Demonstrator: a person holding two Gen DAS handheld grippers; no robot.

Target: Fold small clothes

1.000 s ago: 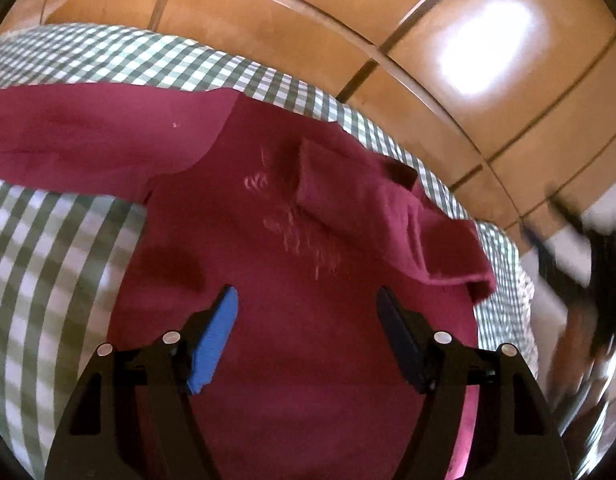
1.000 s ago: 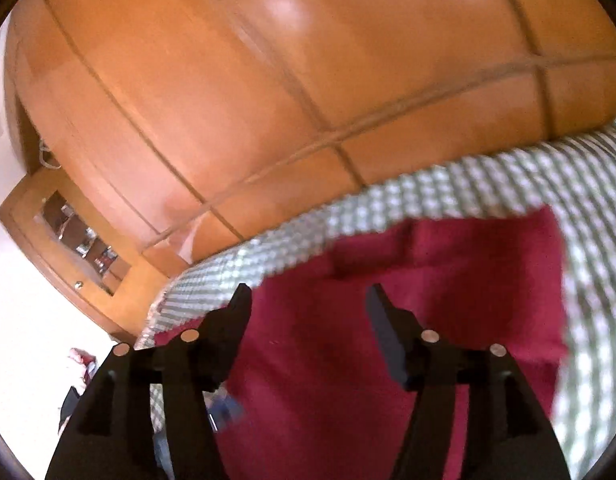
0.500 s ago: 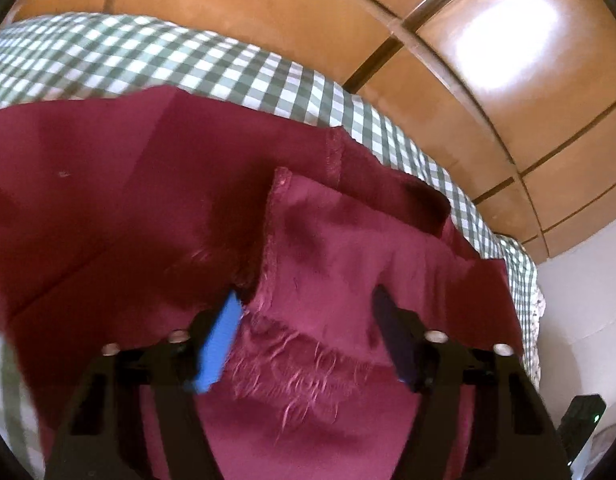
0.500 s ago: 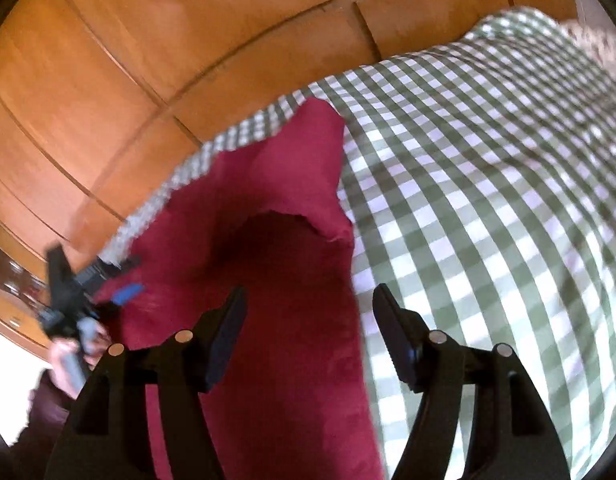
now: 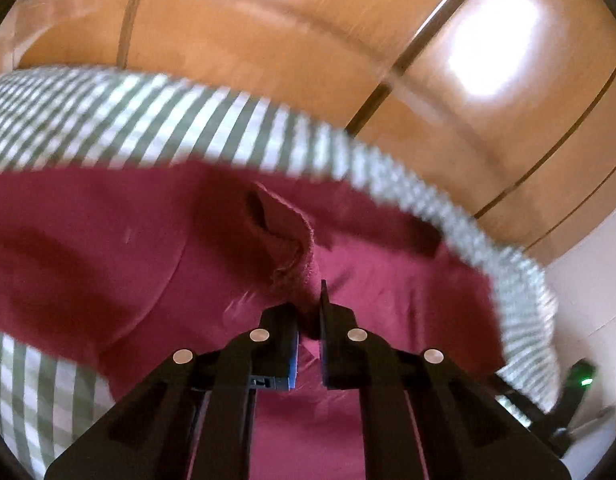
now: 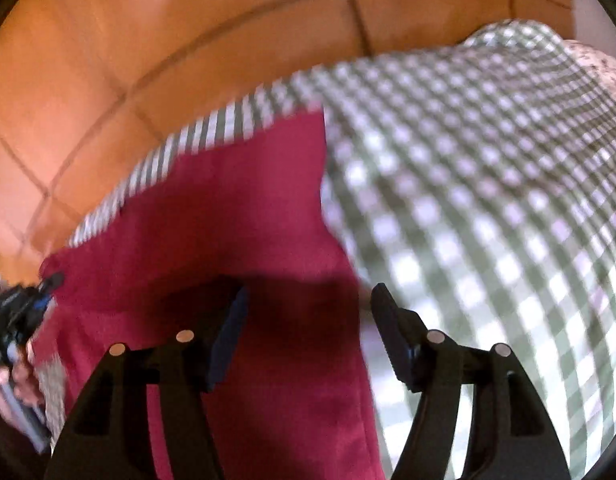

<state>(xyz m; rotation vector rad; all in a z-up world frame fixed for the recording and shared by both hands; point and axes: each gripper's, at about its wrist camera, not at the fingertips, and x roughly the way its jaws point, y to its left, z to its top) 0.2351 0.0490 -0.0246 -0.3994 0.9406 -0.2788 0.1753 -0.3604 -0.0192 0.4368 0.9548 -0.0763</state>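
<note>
Backdrop: we see wooden panels (image 5: 267, 40) behind a green checked cloth (image 6: 488, 200).
Garment: our maroon garment (image 5: 87, 240) lies spread on that cloth.
Left tongs (image 5: 308, 316): just closed, clamped on a raised fold (image 5: 291, 240).
Right tongs (image 6: 308, 340): apart over the garment's edge.

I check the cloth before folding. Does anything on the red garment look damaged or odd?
Yes. The red garment has a frayed edge with loose threads just ahead of the left gripper, which pinches that bunched flap.

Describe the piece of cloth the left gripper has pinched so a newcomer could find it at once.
On the green-checked cover lies a dark red garment. Near its far edge a raised flap stands up, caught in the left gripper. Its frayed edge and upright fold set it apart from the flat cloth around it.
</note>
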